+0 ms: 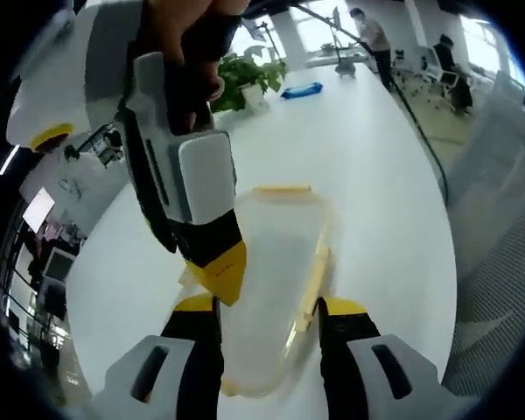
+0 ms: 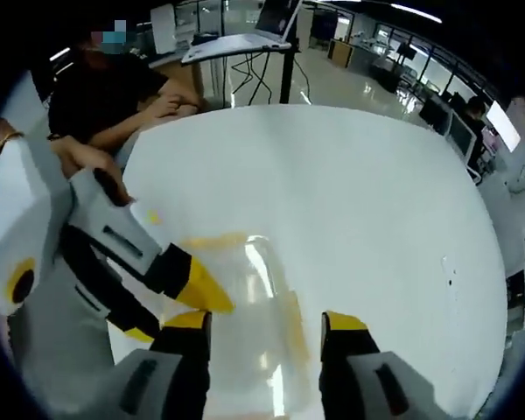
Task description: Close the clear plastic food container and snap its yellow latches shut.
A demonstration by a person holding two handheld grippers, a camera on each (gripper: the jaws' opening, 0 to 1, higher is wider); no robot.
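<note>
The clear plastic container (image 1: pixel 276 262) lies on the white table (image 1: pixel 376 192), with a yellow latch (image 1: pixel 282 188) at its far end and a yellow strip along its right side. My left gripper (image 1: pixel 269 306) is open, one jaw on each side of the container's near end. My right gripper (image 1: pixel 208 262) reaches in from the upper left, its yellow tip against the container's left edge. In the right gripper view the container (image 2: pixel 254 280) sits between the open jaws of my right gripper (image 2: pixel 265 321). My left gripper (image 2: pixel 171 311) comes in from the left at the container's edge.
A potted plant (image 1: pixel 245 79) and a blue object (image 1: pixel 302 89) stand at the table's far end, with people and chairs beyond. A person in dark clothes (image 2: pixel 114 96) sits at the table's far left edge. A laptop on a stand (image 2: pixel 245 39) is behind.
</note>
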